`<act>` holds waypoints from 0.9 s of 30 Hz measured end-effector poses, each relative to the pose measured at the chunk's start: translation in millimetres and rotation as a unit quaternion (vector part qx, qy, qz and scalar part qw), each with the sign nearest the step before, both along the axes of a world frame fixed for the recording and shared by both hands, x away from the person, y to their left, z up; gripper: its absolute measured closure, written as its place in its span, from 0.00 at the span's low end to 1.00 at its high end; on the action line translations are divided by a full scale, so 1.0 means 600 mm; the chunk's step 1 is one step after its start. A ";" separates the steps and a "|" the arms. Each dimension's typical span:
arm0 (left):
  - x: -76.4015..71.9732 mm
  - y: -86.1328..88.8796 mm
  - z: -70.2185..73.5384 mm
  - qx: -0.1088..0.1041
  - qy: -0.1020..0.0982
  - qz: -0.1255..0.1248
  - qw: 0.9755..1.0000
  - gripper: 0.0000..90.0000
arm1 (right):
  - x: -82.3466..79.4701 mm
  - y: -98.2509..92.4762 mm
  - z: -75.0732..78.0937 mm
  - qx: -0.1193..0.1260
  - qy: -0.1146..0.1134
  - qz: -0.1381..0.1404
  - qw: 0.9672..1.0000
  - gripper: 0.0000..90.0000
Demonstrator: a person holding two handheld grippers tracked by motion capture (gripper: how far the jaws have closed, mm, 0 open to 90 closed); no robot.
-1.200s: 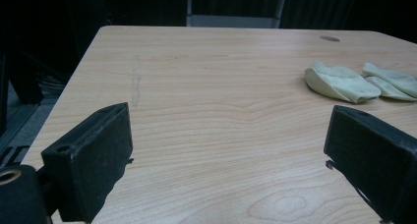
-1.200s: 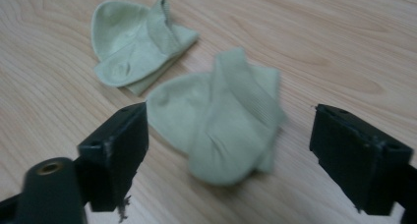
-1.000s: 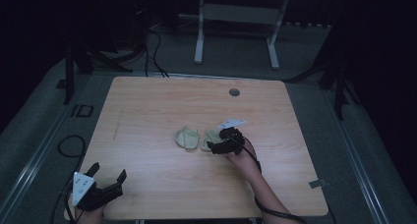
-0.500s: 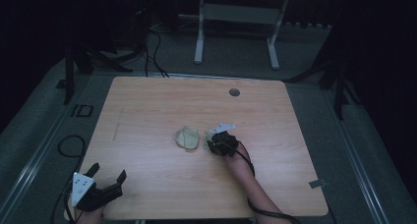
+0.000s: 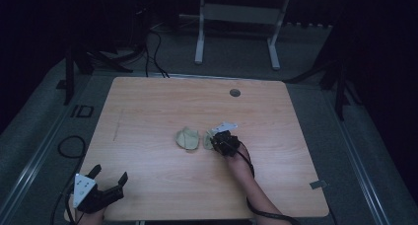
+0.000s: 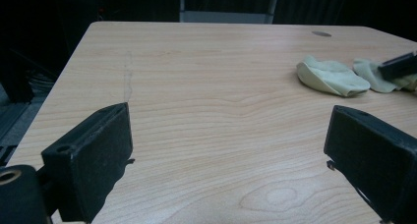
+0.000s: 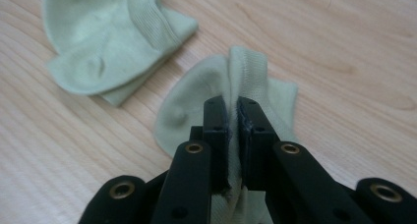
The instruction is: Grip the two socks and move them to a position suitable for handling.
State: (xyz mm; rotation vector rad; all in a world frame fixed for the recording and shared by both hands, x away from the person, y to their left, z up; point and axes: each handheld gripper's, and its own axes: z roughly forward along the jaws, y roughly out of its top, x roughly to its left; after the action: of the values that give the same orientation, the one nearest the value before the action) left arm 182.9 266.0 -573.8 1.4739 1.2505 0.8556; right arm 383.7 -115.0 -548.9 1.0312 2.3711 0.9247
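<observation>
Two pale green ankle socks near the middle of the light wood table (image 5: 148, 111), side by side, close but apart in the right gripper view. Right gripper (image 7: 233, 111) is down on the right-hand sock (image 7: 255, 86), jaws pinched on a raised ridge of its fabric; the fold runs straight away from the camera along the jaw line, so the gathered cloth's long axis lines up with the gripper. In the high view that gripper (image 5: 215, 141) sits at the sock's right side, pointing left toward the other sock, person's forearm (image 5: 251, 185) coming in from the bottom edge with the cable trailing along it. Second sock (image 5: 188, 138) lies flat and folded over, just left of the pinched one (image 5: 209, 137); in the right gripper view its ribbed cuff (image 7: 160, 22) faces the right and its rounded end (image 7: 78, 76) sits lower left, long axis roughly diagonal. Can't tell toe from heel on the pinched sock, it's bunched. Left gripper (image 5: 109, 179) hovers at the near left corner of the table, well apart from both socks, jaws spread wide with nothing between them; left gripper view confirms (image 6: 228, 150), bare wood between the pads, both socks far off at upper right. Small round grommet (image 5: 235, 93) near the table's far edge
</observation>
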 end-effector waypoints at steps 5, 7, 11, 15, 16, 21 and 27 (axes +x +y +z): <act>-0.001 0.001 0.000 -0.001 0.001 0.001 1.000 0.05 | -0.014 -0.006 0.037 0.010 -0.010 0.014 1.000 0.93; -0.001 0.001 0.000 -0.002 0.002 0.001 1.000 0.05 | -0.021 -0.009 0.051 0.014 -0.017 0.015 1.000 0.93; -0.001 0.000 0.000 -0.002 0.002 -0.001 1.000 0.05 | -0.041 -0.016 0.074 0.027 -0.026 0.019 0.999 0.93; -0.001 -0.001 0.000 -0.001 0.003 -0.001 1.000 0.05 | -0.063 -0.020 0.088 0.034 -0.027 0.027 0.999 0.93; -0.001 -0.001 0.000 0.000 0.003 0.000 1.000 0.05 | -0.068 -0.021 0.090 0.037 -0.026 0.030 0.999 0.93; -0.001 -0.001 0.001 0.001 0.003 0.002 1.000 0.05 | -0.104 -0.031 0.101 0.050 -0.032 0.038 0.997 0.93; 0.001 -0.003 0.001 0.004 0.005 -0.001 1.000 0.05 | -0.151 -0.041 0.105 0.055 -0.034 0.047 0.997 0.93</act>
State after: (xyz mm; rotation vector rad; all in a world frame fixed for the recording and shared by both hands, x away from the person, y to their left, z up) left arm 183.5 264.3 -573.3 1.4871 1.2542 0.8526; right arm 293.3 -139.3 -485.9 0.9204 2.3521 1.1171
